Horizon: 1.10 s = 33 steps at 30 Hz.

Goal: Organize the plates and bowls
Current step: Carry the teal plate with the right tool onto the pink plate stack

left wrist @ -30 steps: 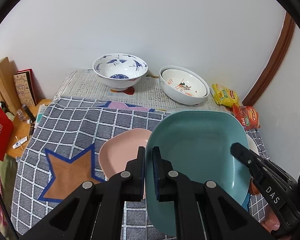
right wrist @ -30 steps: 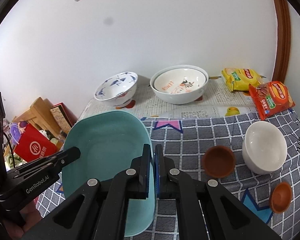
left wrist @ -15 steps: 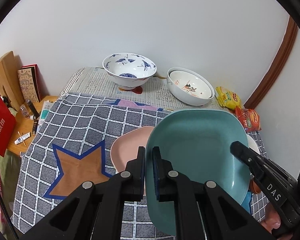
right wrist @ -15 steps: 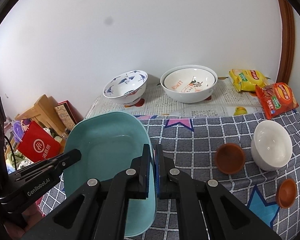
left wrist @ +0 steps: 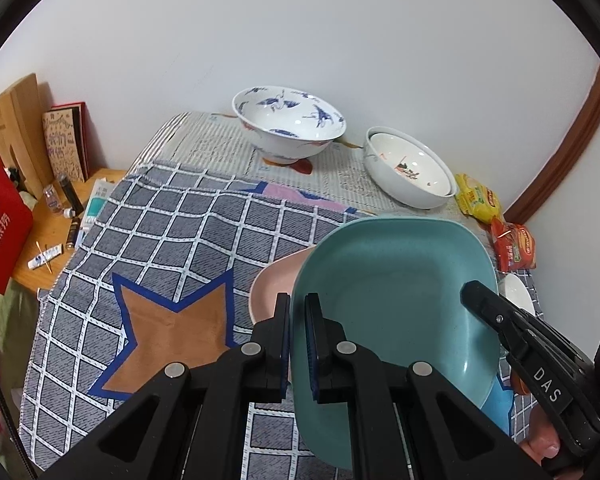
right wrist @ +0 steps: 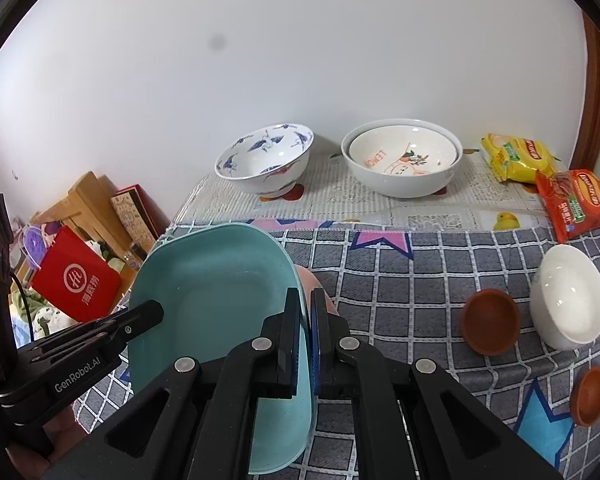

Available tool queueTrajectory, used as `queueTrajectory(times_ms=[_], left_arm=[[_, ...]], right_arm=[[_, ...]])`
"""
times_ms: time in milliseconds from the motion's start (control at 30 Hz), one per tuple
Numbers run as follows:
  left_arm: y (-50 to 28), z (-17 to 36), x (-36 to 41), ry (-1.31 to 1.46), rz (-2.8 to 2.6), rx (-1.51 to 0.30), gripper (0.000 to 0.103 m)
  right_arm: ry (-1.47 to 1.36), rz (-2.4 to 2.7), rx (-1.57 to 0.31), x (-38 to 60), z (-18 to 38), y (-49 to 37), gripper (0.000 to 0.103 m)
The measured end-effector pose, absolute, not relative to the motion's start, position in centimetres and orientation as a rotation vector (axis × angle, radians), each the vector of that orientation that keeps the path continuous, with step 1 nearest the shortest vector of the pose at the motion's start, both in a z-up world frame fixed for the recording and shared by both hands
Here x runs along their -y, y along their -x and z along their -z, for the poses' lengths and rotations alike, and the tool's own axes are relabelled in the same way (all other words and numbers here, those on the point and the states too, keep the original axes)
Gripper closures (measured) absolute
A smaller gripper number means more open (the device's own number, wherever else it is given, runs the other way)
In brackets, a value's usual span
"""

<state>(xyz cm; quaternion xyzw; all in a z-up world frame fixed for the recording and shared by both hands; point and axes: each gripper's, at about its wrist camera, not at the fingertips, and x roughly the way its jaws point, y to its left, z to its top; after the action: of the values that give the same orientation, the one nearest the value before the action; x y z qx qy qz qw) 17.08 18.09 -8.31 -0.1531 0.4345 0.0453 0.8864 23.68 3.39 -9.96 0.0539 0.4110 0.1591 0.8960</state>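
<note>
Both grippers hold one square teal plate above the table. My left gripper is shut on its left rim, and my right gripper is shut on its right rim, the teal plate filling the lower left of the right wrist view. Under the teal plate lies a pink plate, mostly hidden. At the back stand a blue-and-white patterned bowl and two nested white bowls. A plain white bowl and two small brown dishes sit at the right.
A checked grey cloth with star patches covers the table; newspaper lines the back. Yellow and red snack packets lie at the back right corner. A low wooden shelf with small items and a red bag stands left of the table.
Both grippers and the teal plate have shifted left and a little lower over the table. More of the pink plate is covered. Both grips are unchanged.
</note>
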Motion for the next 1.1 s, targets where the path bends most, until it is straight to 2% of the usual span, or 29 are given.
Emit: queueTrajectory(times_ms=[1100], left_arm=[[-22.7,14.9,-20.0,0.382,-0.145,-1.035,0.095]], right_arm=[[-0.023,-0.384,-0.982,-5.7,17.1,-31.3,0.097]])
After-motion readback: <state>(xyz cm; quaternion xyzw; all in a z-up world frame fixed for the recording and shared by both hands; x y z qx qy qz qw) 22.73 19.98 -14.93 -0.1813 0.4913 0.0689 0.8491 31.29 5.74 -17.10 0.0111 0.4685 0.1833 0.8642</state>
